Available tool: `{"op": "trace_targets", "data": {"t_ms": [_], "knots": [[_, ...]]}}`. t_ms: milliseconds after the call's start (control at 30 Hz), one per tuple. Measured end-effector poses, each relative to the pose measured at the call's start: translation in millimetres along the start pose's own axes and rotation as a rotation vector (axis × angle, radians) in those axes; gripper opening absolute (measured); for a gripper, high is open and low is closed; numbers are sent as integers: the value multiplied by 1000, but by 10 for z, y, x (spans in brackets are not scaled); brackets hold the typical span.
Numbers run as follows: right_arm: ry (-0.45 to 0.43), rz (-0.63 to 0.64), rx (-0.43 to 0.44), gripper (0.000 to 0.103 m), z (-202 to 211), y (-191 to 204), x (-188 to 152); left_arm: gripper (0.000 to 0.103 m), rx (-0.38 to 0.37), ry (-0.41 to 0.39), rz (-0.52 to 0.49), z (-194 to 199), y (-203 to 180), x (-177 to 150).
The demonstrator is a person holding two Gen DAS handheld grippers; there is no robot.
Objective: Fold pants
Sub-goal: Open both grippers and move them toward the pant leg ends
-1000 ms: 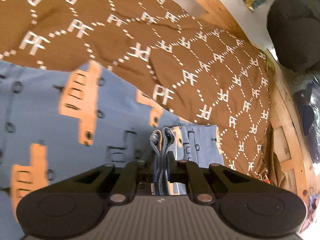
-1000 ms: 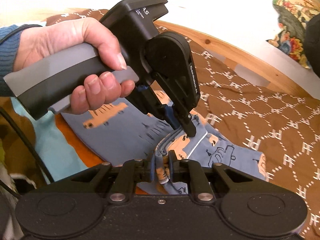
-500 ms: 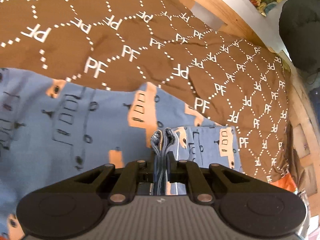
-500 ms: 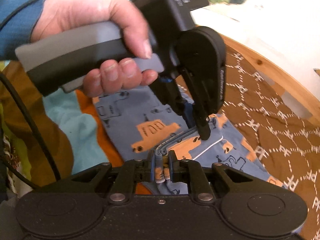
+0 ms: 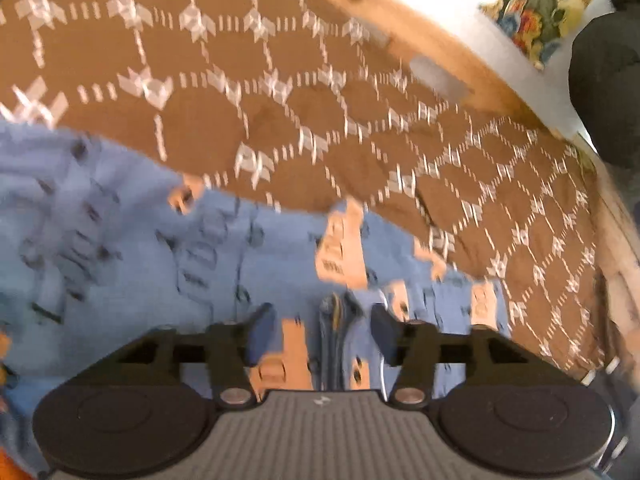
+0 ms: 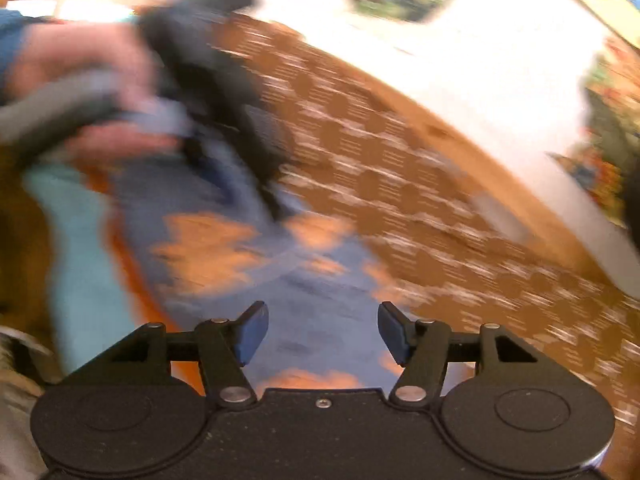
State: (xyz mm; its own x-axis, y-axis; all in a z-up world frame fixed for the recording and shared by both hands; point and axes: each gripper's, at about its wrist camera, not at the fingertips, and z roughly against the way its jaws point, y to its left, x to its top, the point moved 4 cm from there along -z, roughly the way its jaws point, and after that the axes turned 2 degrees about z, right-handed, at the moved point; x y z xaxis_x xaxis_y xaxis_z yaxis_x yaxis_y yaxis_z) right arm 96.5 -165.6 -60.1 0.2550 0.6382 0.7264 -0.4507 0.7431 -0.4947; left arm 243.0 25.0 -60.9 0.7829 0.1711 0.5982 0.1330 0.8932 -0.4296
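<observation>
Bedroom: quilted bedspread (image 5: 360,120), wooden bedframe (image 5: 460,52)

Bed covered by brown quilt (image 5: 360,92) with white lattice print. Curved wooden bed frame (image 5: 452,56) along far edge. White wall (image 6: 460,60) beyond, brightly lit. Floral fabric (image 5: 548,4) at upper right, dark rounded object (image 5: 604,80) beside it.

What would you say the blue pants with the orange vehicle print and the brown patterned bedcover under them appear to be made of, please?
The blue pants with the orange vehicle print look like soft matte knit, probably cotton jersey: they drape limply and bunch into a layered edge. The brown bedcover with the white lattice and letter pattern looks like a matte quilted textile, going by its puffed creases; the blur leaves the fibre open.
</observation>
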Motion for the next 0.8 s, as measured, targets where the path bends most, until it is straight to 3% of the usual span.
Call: {"op": "trace_targets", "data": {"t_ms": [67, 133, 267, 333, 433, 600, 700, 800], "knots": [[39, -39, -109, 77, -148, -340, -67, 62, 14, -48, -66, 9, -124, -23], [36, -38, -165, 79, -336, -533, -136, 68, 33, -79, -121, -65, -225, -62], [85, -12, -158, 79, -838, -618, -330, 68, 170, -95, -148, -297, -235, -91], [118, 38, -189, 79, -1023, -615, -478, 68, 161, -104, -147, -322, -186, -118], [108, 17, -258, 90, -1037, -754, -647, 68, 168, -111, -194, -324, -189, -132], [135, -41, -310, 88, -919, -904, -666, 71, 166, -117, -199, -291, -236, -145], [104, -81, -268, 87, -656, -780, -567, 95, 91, -111, -149, -166, -248, -176], [72, -75, -170, 90, -394, -523, -480, 97, 74, -114, -183, -2, -312, -278]]}}
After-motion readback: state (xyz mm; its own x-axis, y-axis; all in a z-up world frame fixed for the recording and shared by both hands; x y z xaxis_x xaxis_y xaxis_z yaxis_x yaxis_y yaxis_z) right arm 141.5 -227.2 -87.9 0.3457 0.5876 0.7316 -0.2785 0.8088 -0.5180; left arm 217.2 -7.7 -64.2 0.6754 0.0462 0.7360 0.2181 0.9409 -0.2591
